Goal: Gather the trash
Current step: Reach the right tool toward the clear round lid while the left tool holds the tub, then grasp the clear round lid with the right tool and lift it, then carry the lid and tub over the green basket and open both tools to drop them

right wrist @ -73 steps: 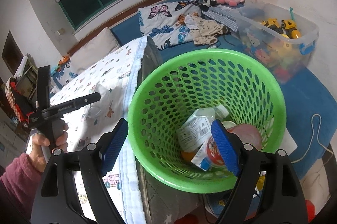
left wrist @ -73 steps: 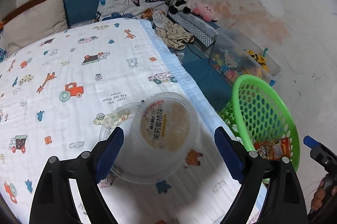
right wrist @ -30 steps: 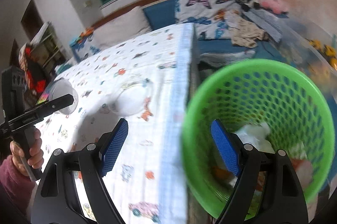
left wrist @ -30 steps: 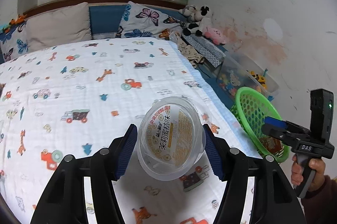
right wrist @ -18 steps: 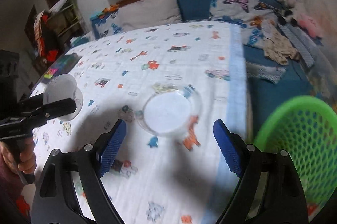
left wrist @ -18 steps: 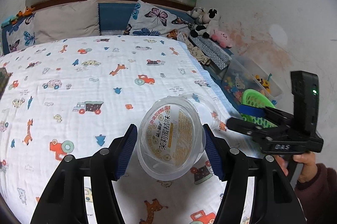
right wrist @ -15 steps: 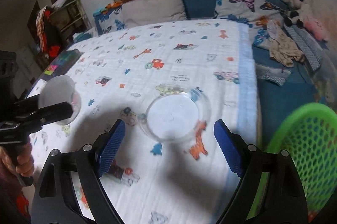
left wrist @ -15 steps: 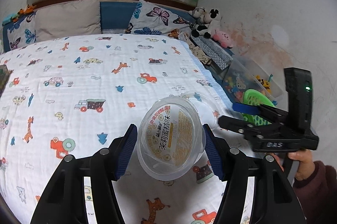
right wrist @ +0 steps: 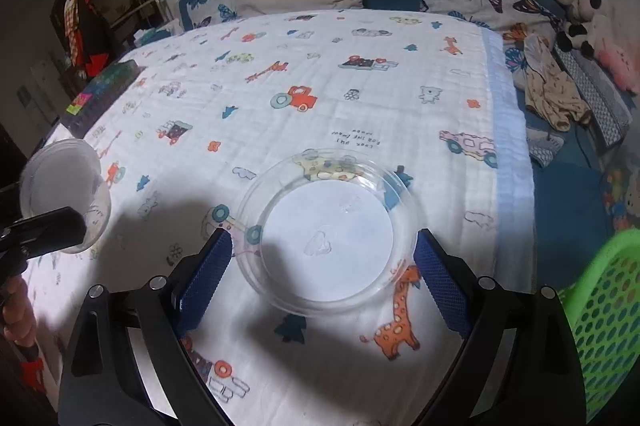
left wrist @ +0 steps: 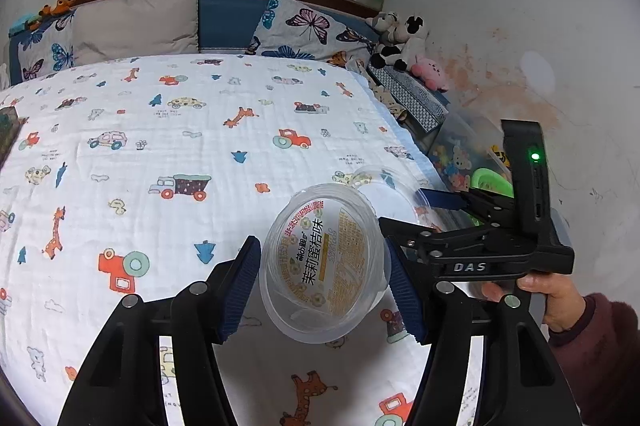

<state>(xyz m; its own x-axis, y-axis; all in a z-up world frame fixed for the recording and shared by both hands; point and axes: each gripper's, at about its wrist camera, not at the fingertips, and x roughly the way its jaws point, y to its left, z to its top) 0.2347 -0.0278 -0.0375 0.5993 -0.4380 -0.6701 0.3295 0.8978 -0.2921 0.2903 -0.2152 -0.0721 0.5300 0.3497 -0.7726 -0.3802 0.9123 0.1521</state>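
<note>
Now the right gripper [right wrist: 322, 278] has swung away from the green basket [right wrist: 600, 326] and come over the bed [right wrist: 360, 85], its blue-padded fingers spread wide on either side of a clear plastic lid [right wrist: 328, 234] lying flat on the cartoon-print quilt. Meanwhile the left gripper [left wrist: 324, 286] has lifted a clear plastic cup [left wrist: 322, 262] off the quilt, fingers clamped on its thin round wall, printed orange label facing the camera. From the cup, the lid sits at about 1 o'clock. Judged from this, the lid is next to be picked, then both go to the perforated basket at 4 o'clock.
</note>
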